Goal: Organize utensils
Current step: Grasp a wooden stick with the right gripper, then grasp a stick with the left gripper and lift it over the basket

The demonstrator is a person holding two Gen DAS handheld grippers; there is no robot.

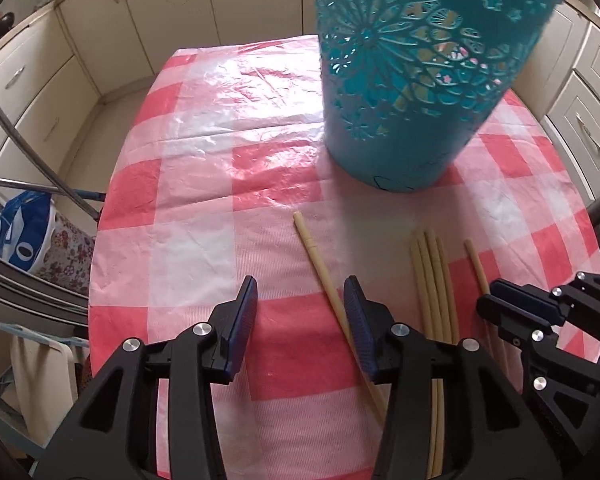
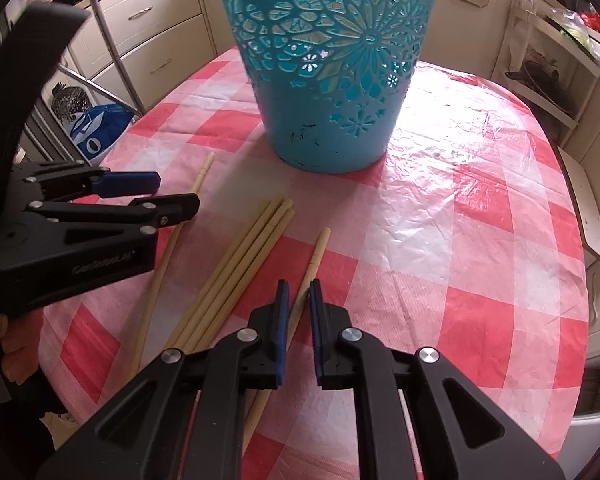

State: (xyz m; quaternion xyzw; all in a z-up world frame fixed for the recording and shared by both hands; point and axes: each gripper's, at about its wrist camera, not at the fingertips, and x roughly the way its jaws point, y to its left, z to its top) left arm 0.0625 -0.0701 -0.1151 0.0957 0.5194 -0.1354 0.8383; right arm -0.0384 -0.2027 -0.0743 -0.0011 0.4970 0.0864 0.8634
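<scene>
On the left, the left tongs (image 1: 300, 312) stand spread above the desk (image 1: 188, 208), which wears a pink and white checked plastic cover. Nothing is pinched between their blue pads; a lone chopstick (image 1: 320, 264) lies on the cover just beside the right-hand pad and passes under it. Next along lies a bundle of chopsticks (image 1: 430, 268), side by side and touching, pointing toward the teal holder (image 1: 400, 120), a tall cut-out flower-patterned pot that stands upright farther back on the desk, apart from the sticks. Right of the bundle lies another single chopstick (image 2: 314, 258), and the right tongs (image 2: 299, 300) are pressed nearly together around its nearer part, pinching it. A hand (image 2: 8, 344) shows at the left tongs' grip.
</scene>
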